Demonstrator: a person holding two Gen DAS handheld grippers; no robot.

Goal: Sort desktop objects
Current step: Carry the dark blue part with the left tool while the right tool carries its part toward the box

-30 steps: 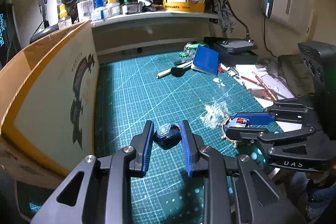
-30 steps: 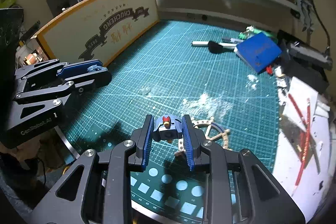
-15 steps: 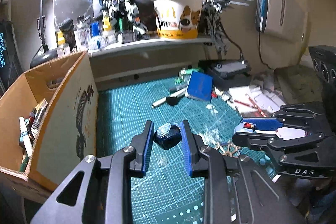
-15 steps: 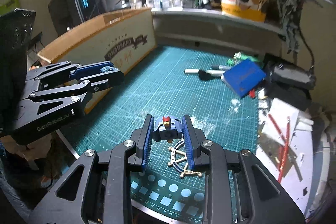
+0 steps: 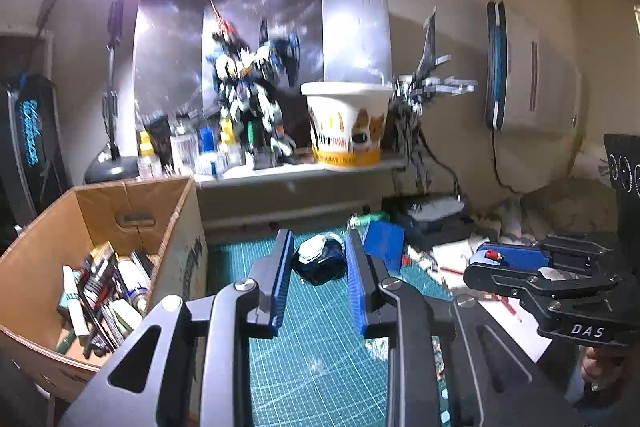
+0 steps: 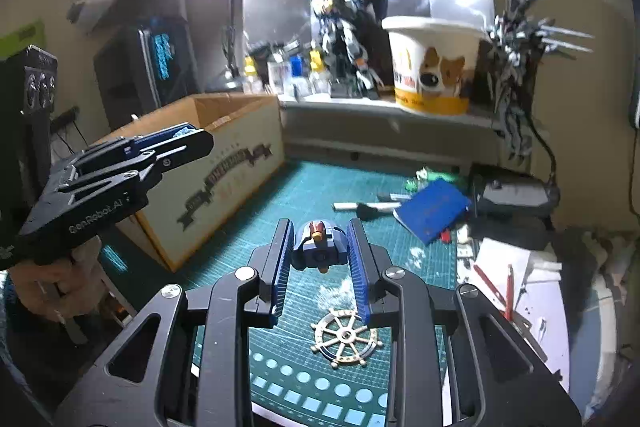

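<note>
Transport step: left gripper clamps a dark part, right gripper a blue part, both above the mat. Next, I judge, release over the box.

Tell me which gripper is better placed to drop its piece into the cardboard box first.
Left, probably. The left gripper, shut on the dark blue part, sits right beside the open cardboard box. The right gripper, holding the small blue model piece, is farther across the mat.
</note>
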